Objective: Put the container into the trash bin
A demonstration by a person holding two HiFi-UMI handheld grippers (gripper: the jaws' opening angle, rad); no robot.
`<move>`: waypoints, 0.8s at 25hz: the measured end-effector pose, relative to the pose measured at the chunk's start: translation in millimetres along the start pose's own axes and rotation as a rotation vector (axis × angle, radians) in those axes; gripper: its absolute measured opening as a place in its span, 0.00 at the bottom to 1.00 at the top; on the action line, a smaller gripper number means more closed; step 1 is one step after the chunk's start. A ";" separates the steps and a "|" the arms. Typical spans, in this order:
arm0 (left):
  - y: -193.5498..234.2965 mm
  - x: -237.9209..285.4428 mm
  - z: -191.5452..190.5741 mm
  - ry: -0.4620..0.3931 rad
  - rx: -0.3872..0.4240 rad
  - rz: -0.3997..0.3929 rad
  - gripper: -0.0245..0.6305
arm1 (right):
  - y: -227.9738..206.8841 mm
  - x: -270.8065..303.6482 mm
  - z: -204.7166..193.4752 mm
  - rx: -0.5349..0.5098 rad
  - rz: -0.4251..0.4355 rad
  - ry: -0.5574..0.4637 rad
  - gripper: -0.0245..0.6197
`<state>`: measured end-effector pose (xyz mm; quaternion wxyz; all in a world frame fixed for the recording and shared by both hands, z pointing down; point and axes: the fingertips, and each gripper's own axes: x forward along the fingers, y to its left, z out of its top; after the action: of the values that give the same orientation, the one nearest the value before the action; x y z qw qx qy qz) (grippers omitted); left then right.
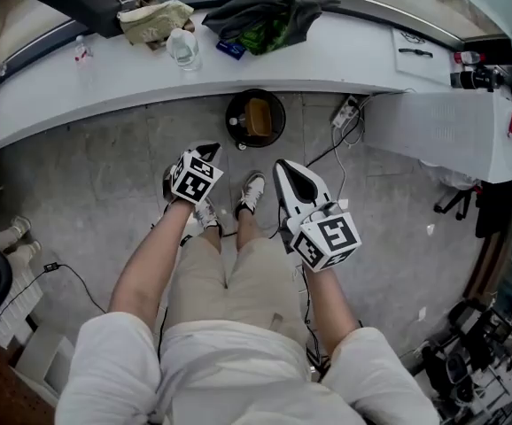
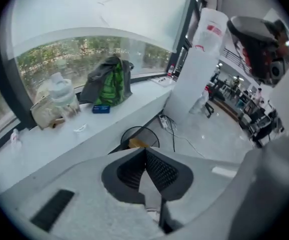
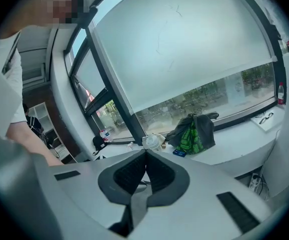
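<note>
As the person stands before the curved white ledge (image 1: 353,60), both claws are clenched on nothing. The left gripper (image 2: 145,153) has its jaws pressed together with only air beyond them, and the right gripper (image 3: 145,156) is likewise closed and empty. In the head view the pair sit at mid-frame, one on either side of the two shoes (image 1: 251,191). There is one trash bin (image 1: 235,104), round and black, on the floor in the upper centre of the frame, just under the ledge's edge. The one container (image 1: 258,119), orange-brown, lies inside it. Along the ledge at the top I count one beige bag (image 1: 154,20), one clear jug (image 1: 183,48), one small blue box (image 1: 231,50) and one dark jacket (image 1: 265,11) with green showing. One power strip (image 1: 346,112) lies on the floor to the right of the bin.
</note>
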<state>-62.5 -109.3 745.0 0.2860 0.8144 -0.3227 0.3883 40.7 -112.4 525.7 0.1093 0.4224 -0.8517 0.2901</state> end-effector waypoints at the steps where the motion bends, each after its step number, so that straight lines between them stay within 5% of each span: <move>1: 1.2 -13.0 3.7 -0.016 -0.038 0.007 0.06 | 6.5 -2.1 6.4 -0.006 0.001 -0.003 0.04; 14: -28.8 -141.1 62.6 -0.185 -0.090 0.036 0.06 | 71.2 -50.6 81.8 -0.069 0.041 -0.077 0.04; 20: -60.1 -174.9 89.2 -0.257 -0.087 0.027 0.06 | 62.4 -85.4 89.7 -0.080 0.007 -0.079 0.04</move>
<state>-63.4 -82.4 541.5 0.2722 0.8397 -0.3842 0.2704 50.1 -79.4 391.3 0.0914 0.4259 -0.8677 0.2396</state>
